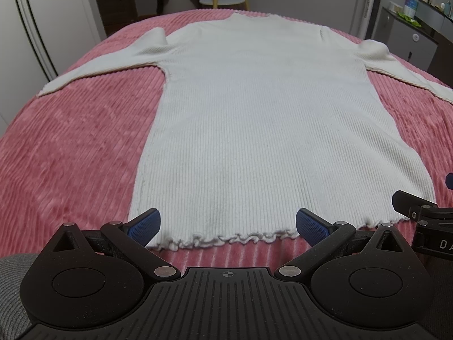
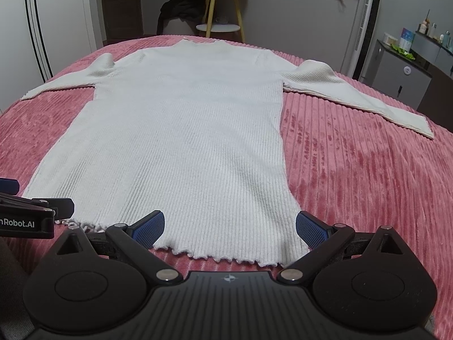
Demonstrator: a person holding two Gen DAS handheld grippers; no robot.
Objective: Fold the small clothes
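Side by side, the left gripper [image 1: 228, 226] and the right gripper [image 2: 230, 228] are hovering at the near edge of a pink bed [image 1: 70, 147], each with its jaws standing wide and gripping nothing. Just ahead of both pairs of jaws, a white ribbed sweater [image 1: 254, 119] is lying flat and face-up on the bedspread, its frilled hem [image 1: 226, 239] nearest the jaws and its collar pointing directly away, so the long axis is running straight out from the person. Both sleeves are stretching outward to either side. The left gripper is sitting over the hem's left half, the right gripper over its right corner, so each seems equally well placed for its own side. No fold appears to be made yet. Beyond the bed, a small side table [image 2: 218, 27] and a dresser [image 2: 402, 76] are standing against the walls.
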